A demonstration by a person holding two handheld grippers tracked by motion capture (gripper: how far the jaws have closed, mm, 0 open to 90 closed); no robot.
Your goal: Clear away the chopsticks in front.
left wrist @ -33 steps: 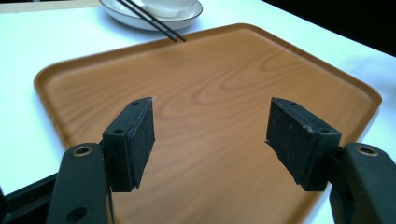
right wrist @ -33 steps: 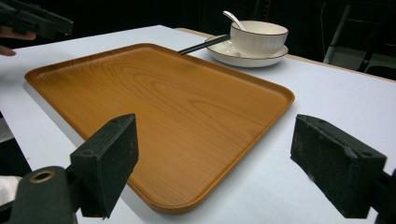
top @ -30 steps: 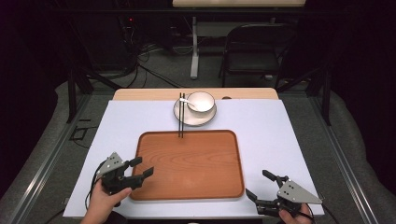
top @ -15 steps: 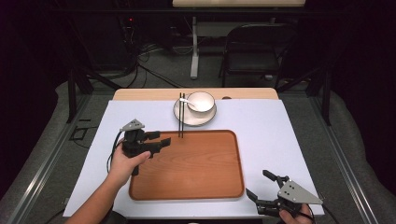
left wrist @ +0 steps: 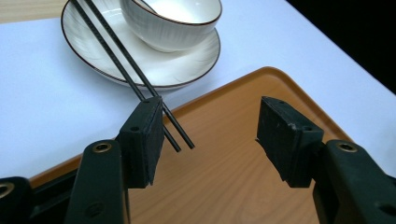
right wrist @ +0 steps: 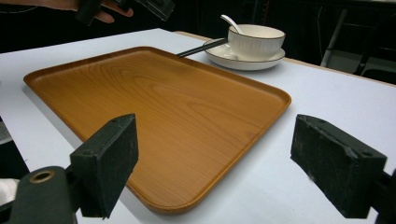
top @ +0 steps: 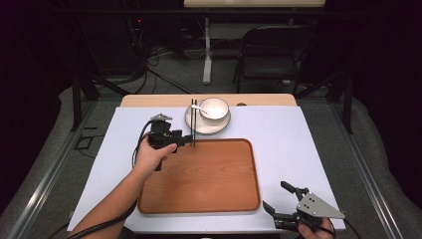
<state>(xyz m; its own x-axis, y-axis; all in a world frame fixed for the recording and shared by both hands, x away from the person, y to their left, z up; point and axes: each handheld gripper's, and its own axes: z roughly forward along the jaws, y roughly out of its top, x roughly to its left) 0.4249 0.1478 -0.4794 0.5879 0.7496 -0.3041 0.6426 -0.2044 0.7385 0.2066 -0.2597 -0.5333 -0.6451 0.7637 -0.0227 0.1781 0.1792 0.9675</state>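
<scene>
Reaching for the black chopsticks (top: 193, 130) propped from plate (top: 191, 122) rim onto wooden tray (top: 209, 199) at the bench's twelve o'clock, left claw (top: 185, 140) just narrowing, unclamped, tips inside; next, squeezing shut; right claw (top: 278, 199) agape at five o'clock.

The bowl (left wrist: 173, 21) and plate (left wrist: 140, 60) are cut off by the top edge in the left gripper view.

We are counting two chopsticks (left wrist: 122, 60), one bowl (top: 214, 108), one spoon (top: 197, 107), one plate (top: 207, 124), one tray (top: 209, 179) and two grippers (top: 185, 139).
</scene>
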